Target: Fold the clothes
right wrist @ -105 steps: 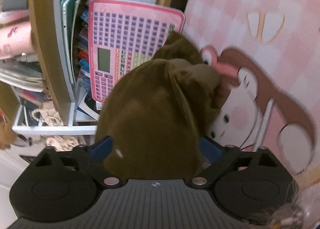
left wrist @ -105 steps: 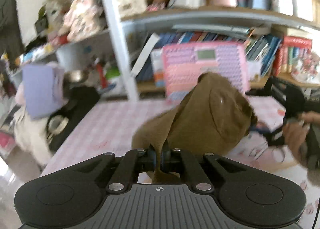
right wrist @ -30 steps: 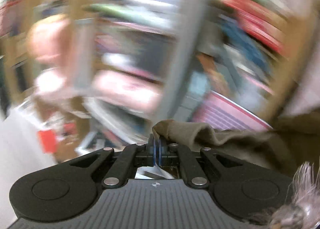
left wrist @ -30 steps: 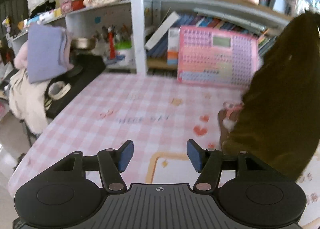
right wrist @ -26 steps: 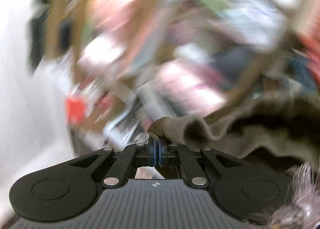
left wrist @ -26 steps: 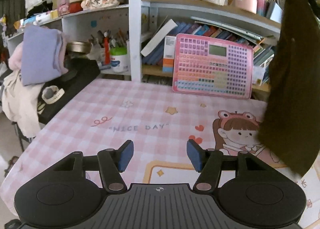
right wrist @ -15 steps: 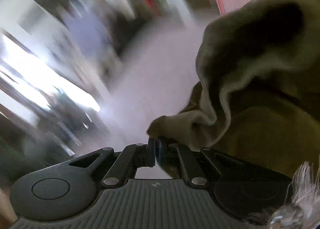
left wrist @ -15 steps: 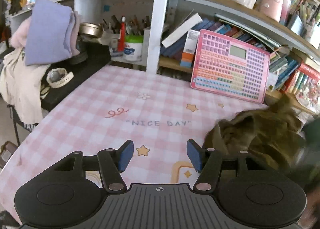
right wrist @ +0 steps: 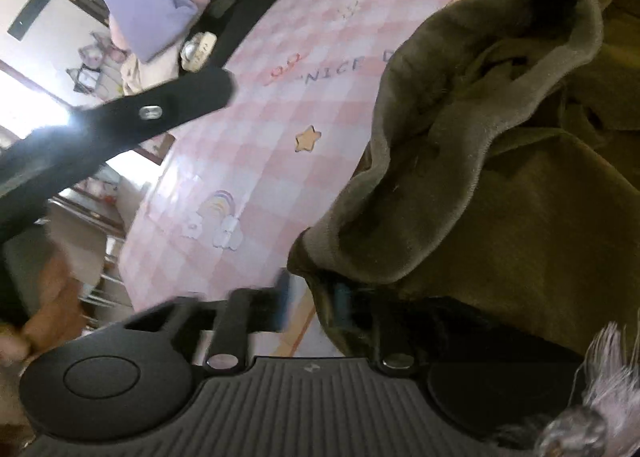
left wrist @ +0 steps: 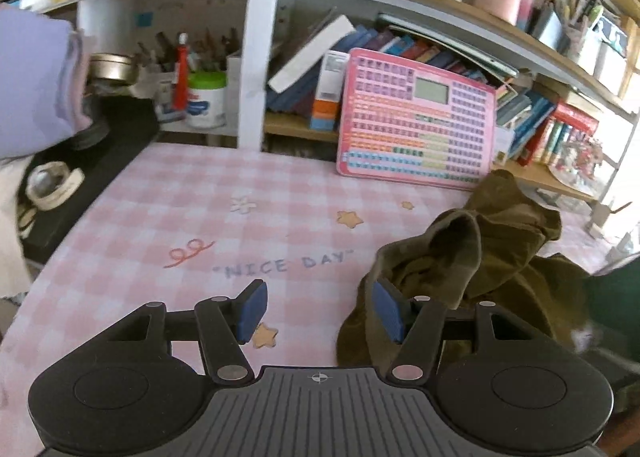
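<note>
While the olive-brown fleece garment (left wrist: 472, 257) lay bunched in a heap at the right of the pink checked surface (left wrist: 208, 225), no fold showed. The left gripper (left wrist: 318, 311) and right gripper (right wrist: 310, 303) fingers stood released, gripping nothing; flattening and folding remained.

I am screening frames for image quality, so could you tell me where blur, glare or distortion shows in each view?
Left wrist view: mostly sharp, fisheye bends the shelves; the right edge beside the brown garment smears. Right wrist view: the right tool is motion-blurred, window glare blows out the left side, and the garment stays fairly crisp.
</note>
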Available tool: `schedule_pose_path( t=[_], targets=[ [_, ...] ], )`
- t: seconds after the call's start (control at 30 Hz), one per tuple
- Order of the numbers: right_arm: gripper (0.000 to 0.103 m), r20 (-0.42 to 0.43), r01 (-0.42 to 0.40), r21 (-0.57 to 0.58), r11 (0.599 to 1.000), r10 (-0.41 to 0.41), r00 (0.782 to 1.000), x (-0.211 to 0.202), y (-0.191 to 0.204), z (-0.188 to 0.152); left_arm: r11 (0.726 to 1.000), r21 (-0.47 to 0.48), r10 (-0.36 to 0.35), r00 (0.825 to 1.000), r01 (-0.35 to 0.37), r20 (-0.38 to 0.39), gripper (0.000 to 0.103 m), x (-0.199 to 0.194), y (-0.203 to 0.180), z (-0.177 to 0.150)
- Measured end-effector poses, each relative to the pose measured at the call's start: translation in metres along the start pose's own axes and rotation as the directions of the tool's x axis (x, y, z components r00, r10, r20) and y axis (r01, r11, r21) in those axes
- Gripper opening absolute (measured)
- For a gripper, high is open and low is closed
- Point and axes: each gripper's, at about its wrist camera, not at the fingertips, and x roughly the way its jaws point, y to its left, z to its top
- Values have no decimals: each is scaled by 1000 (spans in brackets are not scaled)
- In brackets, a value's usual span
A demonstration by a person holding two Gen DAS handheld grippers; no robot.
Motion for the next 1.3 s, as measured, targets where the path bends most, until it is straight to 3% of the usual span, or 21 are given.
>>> schedule_pose_path(
  t=[0.1,0.17,0.27,0.33,0.43,0.47,0.5,0.57,0.7,0.77,0.83,0.97,1.07,1.1,1.13,1.17,1.2,1.23,1.3],
  targets=[
    [53,48,26,29,999,-27,998,-17,-4,-3,999,19,-50,999,49,5,60,9,-4,4],
    [53,80,42,49,998,-46,996,-28,-7,-5,996,37,-83,997,83,6,60,14,-9,6],
    [53,179,152,214,965,-191,965,-67,-45,-22,991,52,-124,992,124,1,60,20,-16,6],
    [53,240,251,326,911,-337,911,-97,-72,-40,986,68,-150,989,150,-5,60,25,-22,6],
    [53,277,411,444,796,-559,782,-131,-99,-64,980,92,-178,984,179,-11,60,29,-31,6],
    [53,275,446,463,766,-602,750,-136,-105,-70,977,99,-188,982,189,-12,60,30,-34,6],
    [53,271,476,477,738,-639,719,-140,-111,-75,975,107,-197,980,197,-11,60,29,-37,5],
    [53,243,534,471,702,-686,686,-128,-113,-78,969,127,-212,977,211,-9,60,29,-42,5],
    [54,192,623,396,675,-724,662,-102,-114,-82,955,182,-238,971,234,2,59,27,-53,2],
    [56,194,659,344,669,-737,647,-90,-107,-81,949,211,-242,970,236,5,52,28,-60,1],
    [58,194,658,339,672,-735,650,-88,-107,-81,937,260,-239,971,232,-3,46,33,-71,2],
    [58,190,657,338,674,-732,654,-87,-109,-78,900,380,-215,976,214,-39,46,58,-97,3],
    [58,182,658,345,670,-735,653,-90,-100,-80,891,409,-179,980,199,-87,43,92,-111,3],
    [58,180,654,351,670,-734,655,-92,-99,-81,903,376,-186,978,207,-92,35,97,-107,8],
    [58,179,649,358,672,-731,658,-94,-99,-81,915,341,-192,977,214,-97,10,103,-102,13],
    [58,179,641,367,674,-728,662,-95,-99,-82,926,307,-198,975,221,-103,3,108,-97,17],
    [58,179,631,379,677,-723,667,-97,-100,-82,936,268,-205,973,226,-104,2,112,-91,22],
    [56,180,624,392,675,-722,668,-99,-100,-83,964,159,-209,976,215,-53,2,105,-69,35],
    [56,181,613,418,671,-722,667,-104,-102,-86,981,-53,-182,982,185,44,2,91,-21,55]
  ],
)
